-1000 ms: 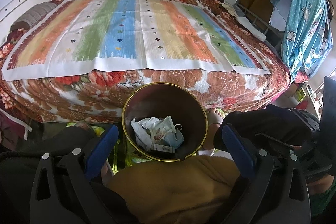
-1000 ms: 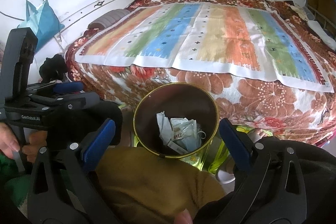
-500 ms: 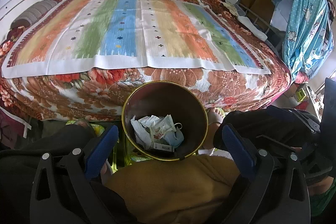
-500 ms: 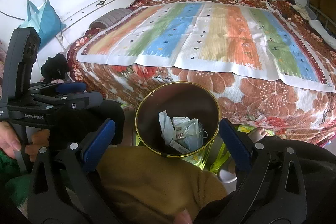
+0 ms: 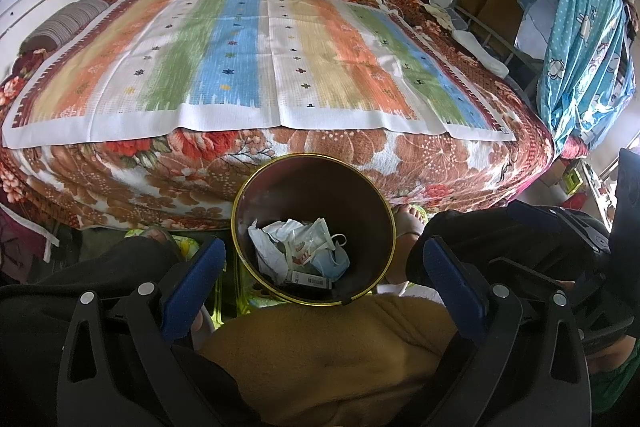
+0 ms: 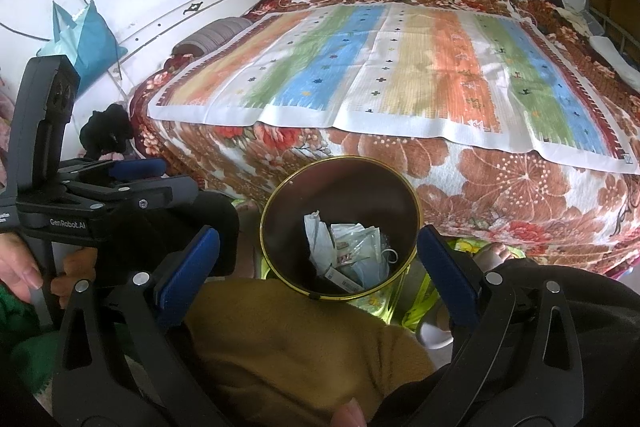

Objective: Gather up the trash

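Left gripper [image 5: 320, 287] and right gripper [image 6: 318, 275] jaws wide, empty; bin [image 5: 280, 195] holds crumpled trash [image 5: 298, 247], beside bed [image 5: 240, 67].

Soft, even daylight fills my views; the bed [image 5: 256, 59] is bright and sharp, the bin [image 5: 314, 227] interior shadowed, edges bowed, corners black.

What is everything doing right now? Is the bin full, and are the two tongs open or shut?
Trash bin: upright on the floor by the bed, no lid, partly filled.
Trash: crumpled paper, a face mask and a small box, lying at the bin's bottom.
Left tongs: open, holding nothing.
Right tongs: open, holding nothing.
Striped cloth: spread flat on the bed.
Floral blanket: draped over the bed's edge.
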`<action>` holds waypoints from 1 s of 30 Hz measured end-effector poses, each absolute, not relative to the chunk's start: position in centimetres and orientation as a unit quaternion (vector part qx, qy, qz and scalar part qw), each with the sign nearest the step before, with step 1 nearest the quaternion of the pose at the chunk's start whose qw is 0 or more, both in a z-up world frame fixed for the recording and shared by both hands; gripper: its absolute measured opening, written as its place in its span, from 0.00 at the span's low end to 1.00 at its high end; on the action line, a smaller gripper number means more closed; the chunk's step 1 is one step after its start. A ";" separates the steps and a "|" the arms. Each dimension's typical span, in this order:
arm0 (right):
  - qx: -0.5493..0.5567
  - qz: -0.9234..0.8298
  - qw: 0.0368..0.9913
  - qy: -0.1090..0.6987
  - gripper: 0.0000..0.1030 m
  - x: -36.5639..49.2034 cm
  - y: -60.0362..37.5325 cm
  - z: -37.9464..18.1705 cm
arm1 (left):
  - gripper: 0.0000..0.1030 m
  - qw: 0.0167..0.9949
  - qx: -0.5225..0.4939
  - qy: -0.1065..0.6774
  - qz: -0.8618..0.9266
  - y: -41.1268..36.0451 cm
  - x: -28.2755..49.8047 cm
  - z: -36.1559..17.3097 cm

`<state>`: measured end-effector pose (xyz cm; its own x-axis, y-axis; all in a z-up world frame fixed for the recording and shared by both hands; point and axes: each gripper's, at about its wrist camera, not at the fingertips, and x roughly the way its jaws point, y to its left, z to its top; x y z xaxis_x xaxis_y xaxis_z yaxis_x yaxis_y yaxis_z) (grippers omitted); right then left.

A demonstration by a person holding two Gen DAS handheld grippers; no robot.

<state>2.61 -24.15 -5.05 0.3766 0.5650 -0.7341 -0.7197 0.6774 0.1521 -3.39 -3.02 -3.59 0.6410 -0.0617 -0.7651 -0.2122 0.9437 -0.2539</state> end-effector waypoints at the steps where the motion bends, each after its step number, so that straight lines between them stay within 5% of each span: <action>1: -0.097 0.390 0.824 0.400 0.92 2.6 -24.2 -5.0 | 0.94 0.891 -0.162 0.422 0.043 -3.0 -3.4 -3.6; 30: -0.095 0.390 0.824 0.400 0.92 2.7 -24.3 -5.0 | 0.94 0.890 -0.163 0.423 0.042 -3.0 -3.3 -3.6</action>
